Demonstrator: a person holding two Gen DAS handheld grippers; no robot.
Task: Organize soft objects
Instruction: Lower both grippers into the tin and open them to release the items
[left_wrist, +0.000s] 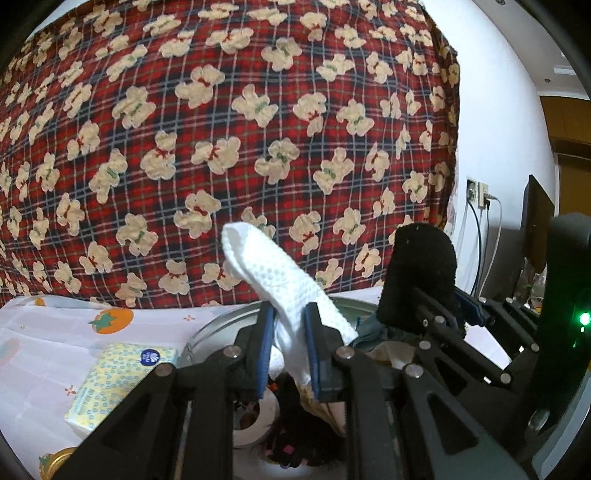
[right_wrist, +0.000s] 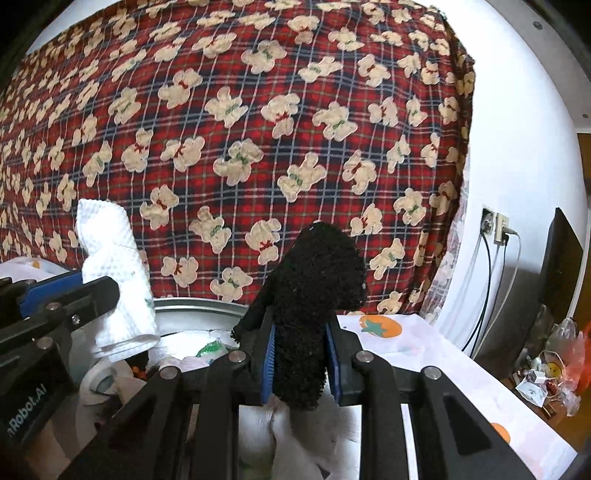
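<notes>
1. Above round grey metal basin (left_wrist: 207, 328) of mixed soft items: left gripper (left_wrist: 289, 354) pinches white waffle-weave folded cloth (left_wrist: 273, 273) between blue pads; cloth's long axis rises, tip leaning up-left.
2. Right gripper (right_wrist: 300, 363) clamps black fuzzy terry cloth (right_wrist: 314, 295); long axis near upright, rounded end up.
3. Both cloths side by side, apart, before red plaid bear-print blanket (left_wrist: 221, 129).
4. Yellow patterned tissue pack (left_wrist: 122, 376) lies on fruit-print tablecloth (left_wrist: 48, 332), left of basin.

The metal basin (left_wrist: 221, 325) is crowded with cloths and a paper roll (left_wrist: 258, 417), leaving little room inside. A tissue pack (left_wrist: 122, 380) lies just left of it. The tablecloth (right_wrist: 424, 354) on the right lies bare up to the red blanket (right_wrist: 258, 147) behind.
</notes>
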